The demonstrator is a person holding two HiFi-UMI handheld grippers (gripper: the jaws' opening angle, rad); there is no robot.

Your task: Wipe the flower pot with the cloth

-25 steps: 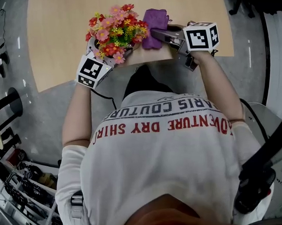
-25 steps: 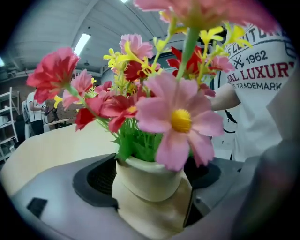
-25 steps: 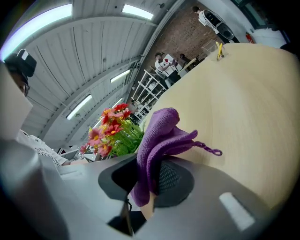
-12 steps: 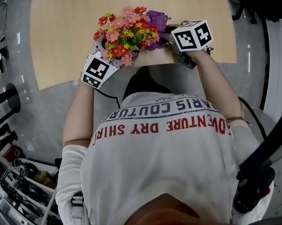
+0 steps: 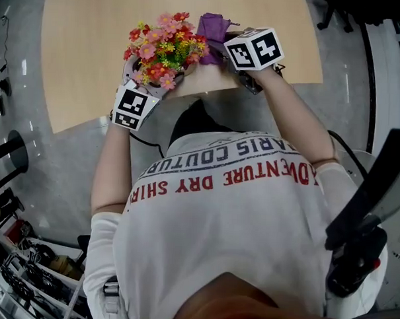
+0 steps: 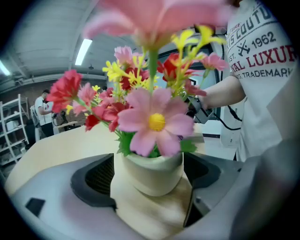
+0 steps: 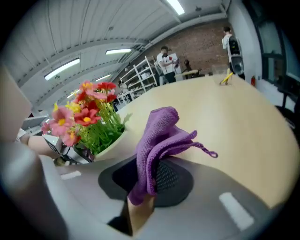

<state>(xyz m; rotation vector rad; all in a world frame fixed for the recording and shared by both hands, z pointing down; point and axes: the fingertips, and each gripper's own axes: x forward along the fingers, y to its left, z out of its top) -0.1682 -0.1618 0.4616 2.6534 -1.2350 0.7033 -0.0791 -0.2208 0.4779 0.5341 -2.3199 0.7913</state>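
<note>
The left gripper point(image 6: 151, 187) squeezes the flower pot point(image 6: 150, 168) between its two jaws, at the near edge of the table point(image 5: 86, 45). The right gripper point(image 7: 143, 187) pinches the purple cloth point(image 7: 159, 136). The cloth sticks up just beside the pot's flowers point(image 5: 162, 48).

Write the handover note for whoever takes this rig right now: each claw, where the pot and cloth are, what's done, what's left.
Left claw: shut on the flower pot, upright, at the near edge of the table.
Right claw: shut on the purple cloth, most of it standing loose above the jaws.
Position: the cloth is beside the flowers; the right gripper view shows a gap between cloth and pot.
Done: both things gripped and brought together.
Left: press the cloth to the pot wall and wipe round it. How much has been wiped cannot be told.
</note>
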